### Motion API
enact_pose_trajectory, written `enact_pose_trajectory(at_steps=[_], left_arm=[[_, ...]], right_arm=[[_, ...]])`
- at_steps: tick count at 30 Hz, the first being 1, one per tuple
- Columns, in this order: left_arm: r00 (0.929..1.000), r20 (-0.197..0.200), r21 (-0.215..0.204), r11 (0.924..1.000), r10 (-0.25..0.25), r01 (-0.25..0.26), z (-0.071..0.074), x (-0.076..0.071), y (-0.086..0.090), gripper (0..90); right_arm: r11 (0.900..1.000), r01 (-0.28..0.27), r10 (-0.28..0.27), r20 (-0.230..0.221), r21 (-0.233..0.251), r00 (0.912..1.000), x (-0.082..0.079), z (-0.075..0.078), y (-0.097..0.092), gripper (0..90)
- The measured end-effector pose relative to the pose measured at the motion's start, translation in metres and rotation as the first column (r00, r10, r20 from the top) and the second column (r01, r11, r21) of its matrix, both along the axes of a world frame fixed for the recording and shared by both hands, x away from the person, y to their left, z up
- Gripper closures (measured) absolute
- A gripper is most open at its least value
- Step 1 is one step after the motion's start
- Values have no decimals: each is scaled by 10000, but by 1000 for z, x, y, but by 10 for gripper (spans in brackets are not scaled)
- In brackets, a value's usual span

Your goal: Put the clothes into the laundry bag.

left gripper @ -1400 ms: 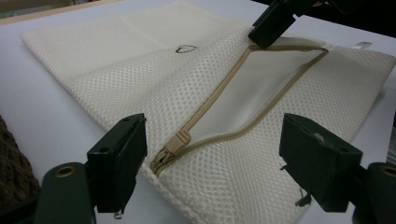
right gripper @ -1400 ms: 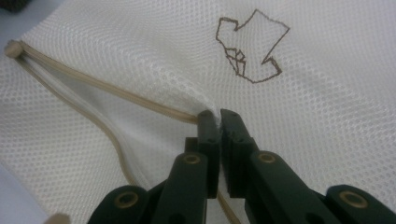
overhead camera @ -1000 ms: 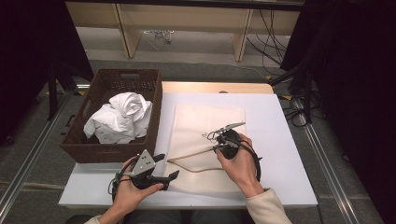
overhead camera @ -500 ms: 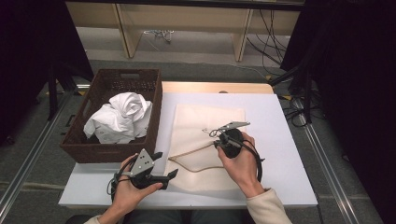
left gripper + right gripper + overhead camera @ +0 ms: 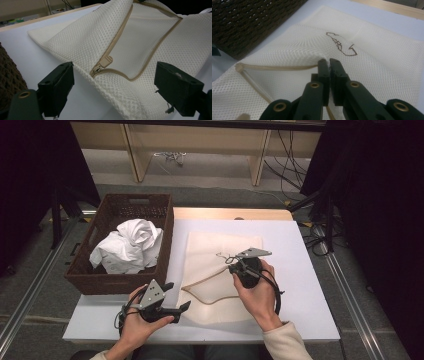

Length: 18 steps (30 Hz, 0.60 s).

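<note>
At the near edge of the white table (image 5: 300,270), the left gripper (image 5: 176,303) rests low with its jaws spread wide and nothing between them, aimed at the zipper pull (image 5: 105,61) where the tan zipper tape begins, just beside the basket-side edge of the mesh laundry bag (image 5: 210,312). The bag lies flat in the middle of the table, right of the brown wicker basket (image 5: 165,245), which holds crumpled white laundry (image 5: 127,247). A little farther in, the right gripper (image 5: 329,60) has its jaws pressed together, pinching the upper mesh layer at the zipper edge and lifting it so that the mouth gapes. To do this step well, judging from the scene, the right grip should hold the upper layer raised and taut without tugging the bag across the table, while the left jaws approach the lower lip or the pull squarely, catching one layer only. At the far end of the bag, a dark embroidered mark (image 5: 340,44) sits on the cloth.
</note>
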State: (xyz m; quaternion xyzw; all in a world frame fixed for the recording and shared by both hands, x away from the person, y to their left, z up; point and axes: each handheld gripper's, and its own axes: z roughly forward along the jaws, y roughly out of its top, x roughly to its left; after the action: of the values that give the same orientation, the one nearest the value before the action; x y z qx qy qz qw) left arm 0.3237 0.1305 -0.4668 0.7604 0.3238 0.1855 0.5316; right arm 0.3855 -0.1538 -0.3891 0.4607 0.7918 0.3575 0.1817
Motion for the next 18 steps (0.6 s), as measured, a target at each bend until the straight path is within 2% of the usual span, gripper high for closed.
enact_pose_trajectory(at_steps=[1, 2, 3, 4, 5, 6, 7, 8, 11, 12, 13, 14, 15, 17, 18], left_arm=[[10000, 33, 85, 10000, 10, -10, 2, -1, 0, 159], [10000, 53, 29, 10000, 4, -4, 3, -1, 0, 159], [9998, 166, 20, 10000, 52, -52, 6, -1, 0, 159], [9998, 197, 63, 9999, 89, -91, 10, -2, 0, 159], [9995, 308, -51, 10000, 76, -75, 13, -2, 0, 158], [9995, 264, -41, 9999, 160, -159, 16, -3, 0, 158], [9990, 414, 25, 9998, 178, -179, 20, -3, 2, 157], [9987, 475, -55, 9998, 193, -190, 24, -2, 3, 155], [9964, 674, -145, 9986, 518, -509, 37, 1, 9, 152], [9949, 768, -18, 9979, 652, -652, 43, 3, 13, 152], [9928, 859, -79, 9965, 832, -828, 50, 7, 17, 152], [9909, 937, -68, 9953, 969, -967, 56, 10, 21, 151], [9899, 910, 56, 9939, 1088, -1098, 62, 15, 26, 149], [9860, 950, 60, 9904, 1369, -1380, 73, 24, 35, 144], [9832, 962, 103, 9876, 1552, -1569, 77, 29, 40, 143]], right_arm=[[9998, 102, -103, 108, 140, 9999, 0, 1, 0, 886], [9999, -106, 108, 319, -62, 9994, 2, 1, -1, 886], [10000, -30, 30, 113, 27, 9999, 1, 1, 0, 886], [9997, -224, 222, 296, 67, 9993, 3, 1, -2, 886], [9998, -194, 194, 305, 4, 9993, 2, 2, -2, 886], [9998, -194, 194, 305, 4, 9993, 2, 2, -2, 886], [9998, -100, 96, 257, 161, 9996, 2, 2, -1, 886], [10000, -52, 50, 300, 67, 9995, 2, 3, -2, 886], [9996, 10, -24, 491, 272, 9988, 2, 7, -1, 887], [9996, 10, -24, 491, 272, 9988, 2, 7, -1, 887], [9996, 6, -21, 547, 285, 9985, 2, 8, -1, 887], [9999, -53, 40, 863, 148, 9963, 3, 8, -2, 887], [9995, 104, -124, 729, 282, 9973, 2, 10, 0, 887], [9992, 17, -51, 822, 408, 9966, 3, 11, 0, 887], [9995, 70, -94, 818, 300, 9966, 3, 11, 0, 887]])
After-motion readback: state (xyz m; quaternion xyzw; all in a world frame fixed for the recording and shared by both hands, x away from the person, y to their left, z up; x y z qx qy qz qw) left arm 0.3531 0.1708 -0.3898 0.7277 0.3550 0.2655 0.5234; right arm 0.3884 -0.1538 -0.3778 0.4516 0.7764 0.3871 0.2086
